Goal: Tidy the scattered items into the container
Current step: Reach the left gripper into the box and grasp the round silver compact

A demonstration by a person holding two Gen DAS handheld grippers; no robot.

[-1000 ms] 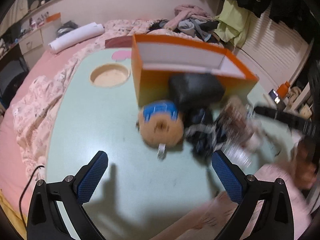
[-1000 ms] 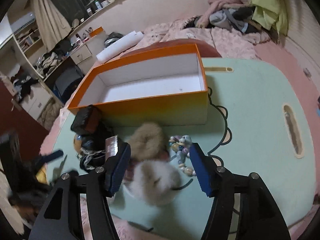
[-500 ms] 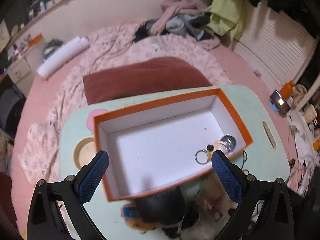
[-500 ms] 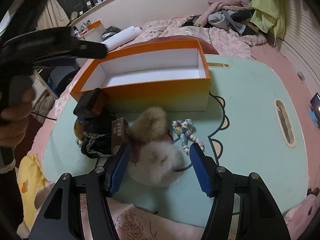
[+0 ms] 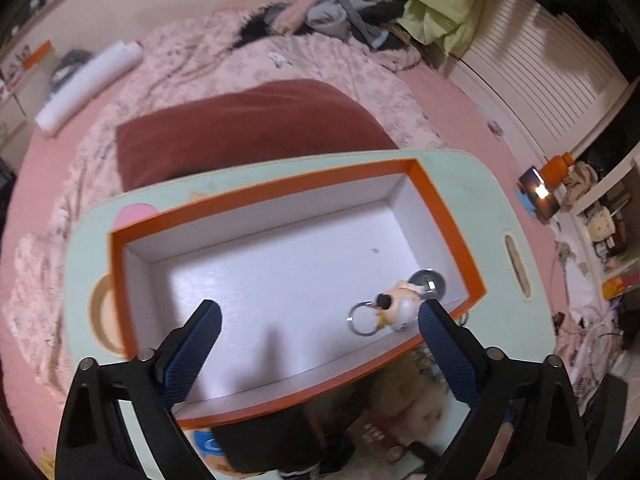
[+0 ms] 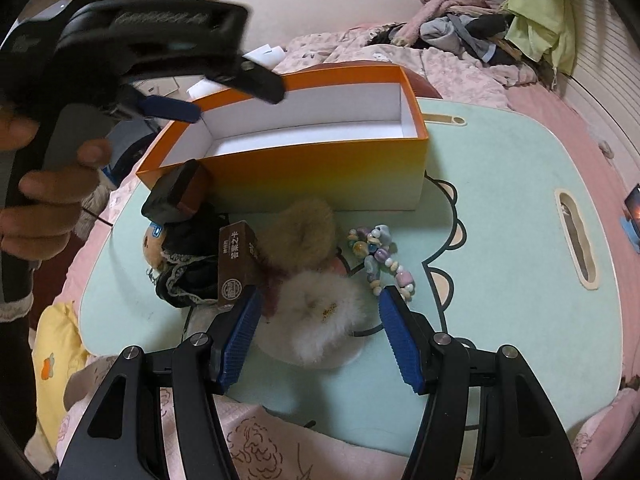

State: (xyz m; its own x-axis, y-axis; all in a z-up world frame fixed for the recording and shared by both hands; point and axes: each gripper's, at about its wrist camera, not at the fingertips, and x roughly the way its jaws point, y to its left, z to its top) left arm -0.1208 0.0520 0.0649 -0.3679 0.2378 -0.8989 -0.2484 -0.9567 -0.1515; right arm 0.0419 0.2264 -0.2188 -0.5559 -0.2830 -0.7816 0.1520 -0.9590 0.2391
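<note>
Home bedroom. Pink floral bedding [image 5: 304, 64] on the bed, clothes heap [image 5: 352, 12] at 12 o'clock. Mint lap worktop [image 6: 500, 240] sits on it.

Left wrist cam sits above the orange box [image 5: 448, 216], looking steeply down into it, close. Right wrist cam is lower, at the mint table [image 6: 500, 240] near edge, angled down across clutter toward the box. Both share box, table, bed behind.

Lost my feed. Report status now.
Left gripper over the orange cardboard box, empty, jaws closing. Small figure keychain inside. Right gripper open around the white fluffy scrunchie, table pile uncleared.
</note>
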